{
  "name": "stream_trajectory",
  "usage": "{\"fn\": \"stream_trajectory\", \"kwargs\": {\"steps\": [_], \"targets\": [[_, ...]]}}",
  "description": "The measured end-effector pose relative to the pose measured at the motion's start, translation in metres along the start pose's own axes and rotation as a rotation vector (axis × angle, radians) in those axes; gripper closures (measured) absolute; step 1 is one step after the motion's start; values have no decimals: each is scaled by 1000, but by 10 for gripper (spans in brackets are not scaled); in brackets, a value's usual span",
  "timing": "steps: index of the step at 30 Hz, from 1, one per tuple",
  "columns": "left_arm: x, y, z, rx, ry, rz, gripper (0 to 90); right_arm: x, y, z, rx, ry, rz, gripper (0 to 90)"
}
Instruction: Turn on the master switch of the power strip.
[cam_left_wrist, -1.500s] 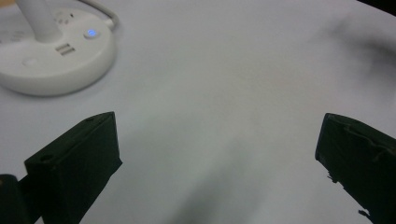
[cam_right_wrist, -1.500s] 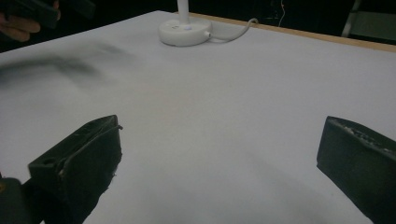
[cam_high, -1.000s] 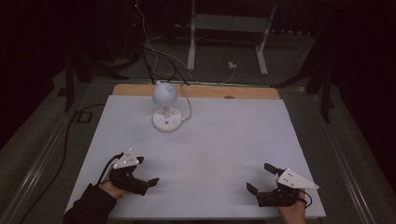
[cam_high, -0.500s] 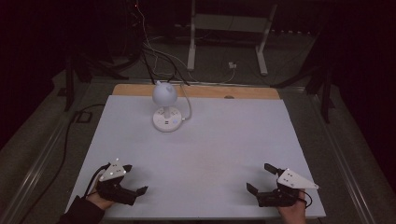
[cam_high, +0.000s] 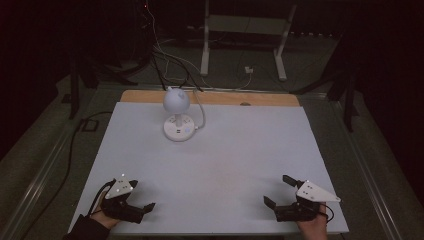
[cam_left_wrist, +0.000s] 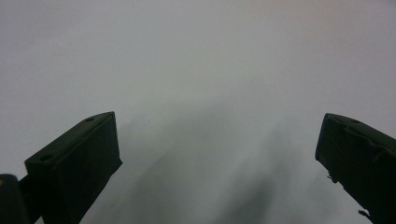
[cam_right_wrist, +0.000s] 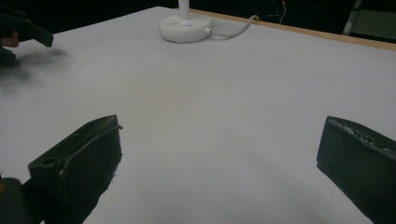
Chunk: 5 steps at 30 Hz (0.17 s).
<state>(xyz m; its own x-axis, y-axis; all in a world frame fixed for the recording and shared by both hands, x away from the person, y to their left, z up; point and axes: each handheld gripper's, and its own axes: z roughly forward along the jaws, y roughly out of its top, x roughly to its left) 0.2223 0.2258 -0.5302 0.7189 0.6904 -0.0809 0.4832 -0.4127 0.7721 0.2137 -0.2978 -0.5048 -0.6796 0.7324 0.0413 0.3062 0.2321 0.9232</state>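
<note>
A small white desk lamp (cam_high: 176, 101) with a round head stands on its round base (cam_high: 179, 128) at the back of the white table (cam_high: 240, 150); its cable runs off the far edge. My left gripper (cam_high: 140, 201) rests near the front left corner, open, with only bare tabletop between its jaws (cam_left_wrist: 217, 126). My right gripper (cam_high: 278, 191) sits near the front right corner, also open and holding nothing (cam_right_wrist: 219, 128). The right gripper view looks across the table to the lamp base (cam_right_wrist: 183, 27) and the left gripper (cam_right_wrist: 25, 30).
A wooden strip (cam_high: 210, 97) borders the table's far edge. Behind it lie cables (cam_high: 170, 55) and a white metal stand (cam_high: 242, 40) on the dark floor. The room around the table is dark.
My left gripper has drawn back toward the front left corner of the table. The right gripper and the lamp have stayed where they were.
</note>
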Motion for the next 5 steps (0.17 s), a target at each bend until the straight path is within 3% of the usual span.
{"fn": "stream_trajectory", "kwargs": {"steps": [5], "targets": [[0,0,0,-2,-5,1,4,0,0,0,2,1,2,0]]}}
